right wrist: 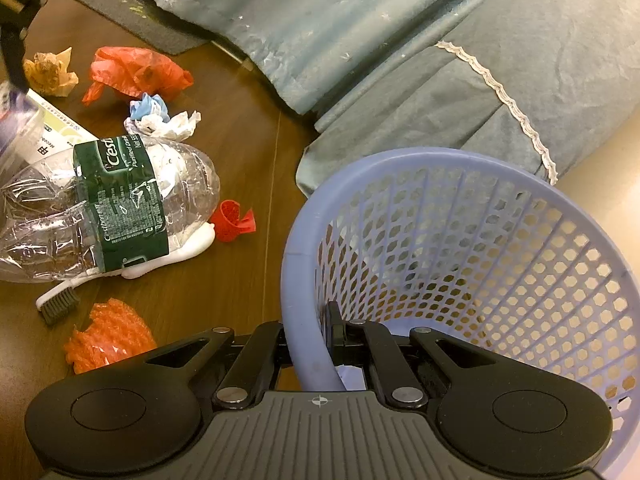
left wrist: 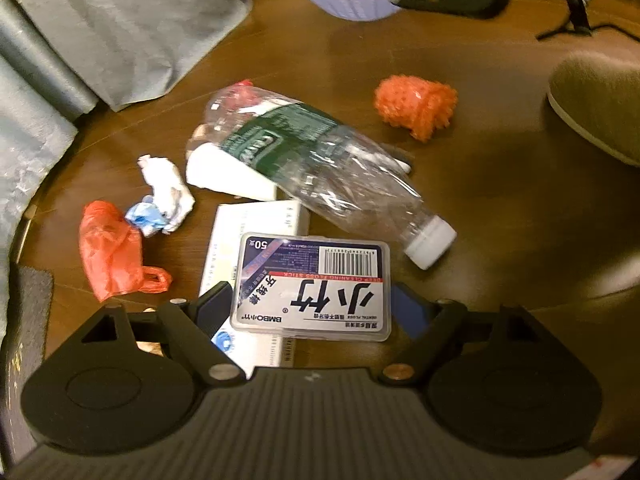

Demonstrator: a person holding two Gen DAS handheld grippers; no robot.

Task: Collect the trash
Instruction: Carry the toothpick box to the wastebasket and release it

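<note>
Floss box (left wrist: 312, 286), clear w/ barcode, sits up front on a white box (left wrist: 256, 236). Squashed bottle (left wrist: 320, 168) lies flat nearby. Purple basket (right wrist: 460, 264) w/ holes.
</note>
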